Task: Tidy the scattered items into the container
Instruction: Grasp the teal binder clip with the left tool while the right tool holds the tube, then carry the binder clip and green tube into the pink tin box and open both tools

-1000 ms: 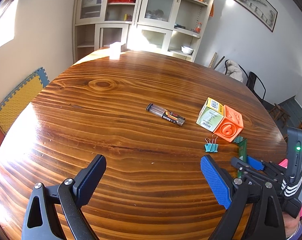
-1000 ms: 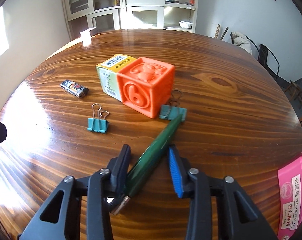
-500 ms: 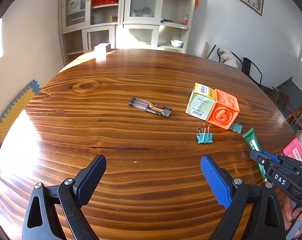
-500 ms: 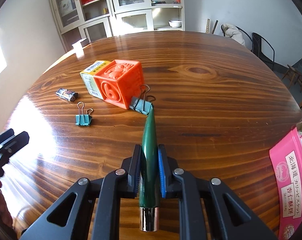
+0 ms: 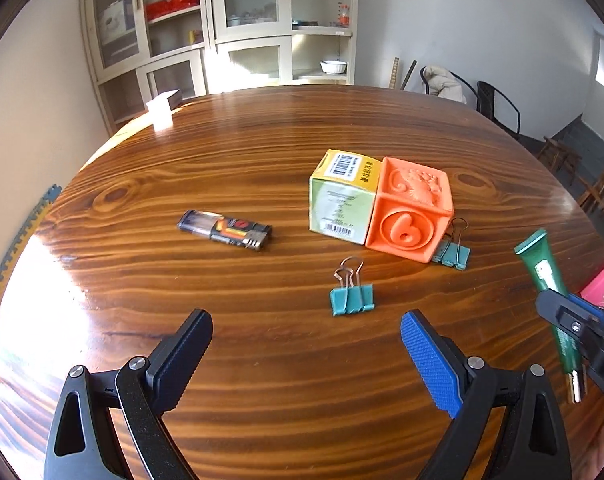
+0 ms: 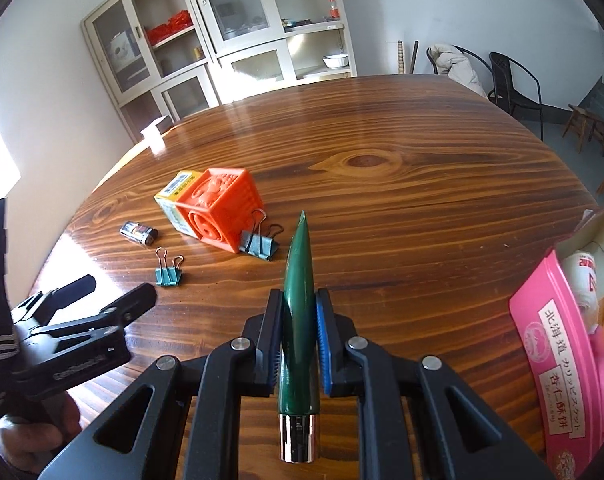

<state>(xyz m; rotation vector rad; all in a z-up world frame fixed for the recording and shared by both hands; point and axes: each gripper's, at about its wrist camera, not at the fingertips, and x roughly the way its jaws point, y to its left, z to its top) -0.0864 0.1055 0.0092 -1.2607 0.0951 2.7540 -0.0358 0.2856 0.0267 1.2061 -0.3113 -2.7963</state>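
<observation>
Gripping the green tube (image 6: 299, 312) across its middle, the right gripper (image 6: 298, 336) is holding it clear of the table (image 6: 422, 208), pads pressing both flanks, the tube's long axis running straight along the fingers: chrome cap at the bottom centre of the right wrist frame, crimped tail pointing up toward the frame's middle. The container (image 6: 600, 240) is showing only as a pale rim at the right edge of that frame, with a pink packet (image 6: 558, 344) leaning in front of it, so the coming move, as I judge it, is turning on a swing to the right, and the tube may need tilting to slip in end first. The right hand is the nearer to that container. The left gripper (image 5: 307, 354) is hanging with jaws wide apart and nothing between them, low in the left wrist frame, and the teal binder clip (image 5: 352, 298) is lying just above it, closer to the right finger. Farther up are sitting the orange cube (image 5: 410, 210) touching the green-and-yellow box (image 5: 344, 196), a second clip (image 5: 452, 252) against the cube's lower right corner, and the lighter (image 5: 226, 230) to the left
</observation>
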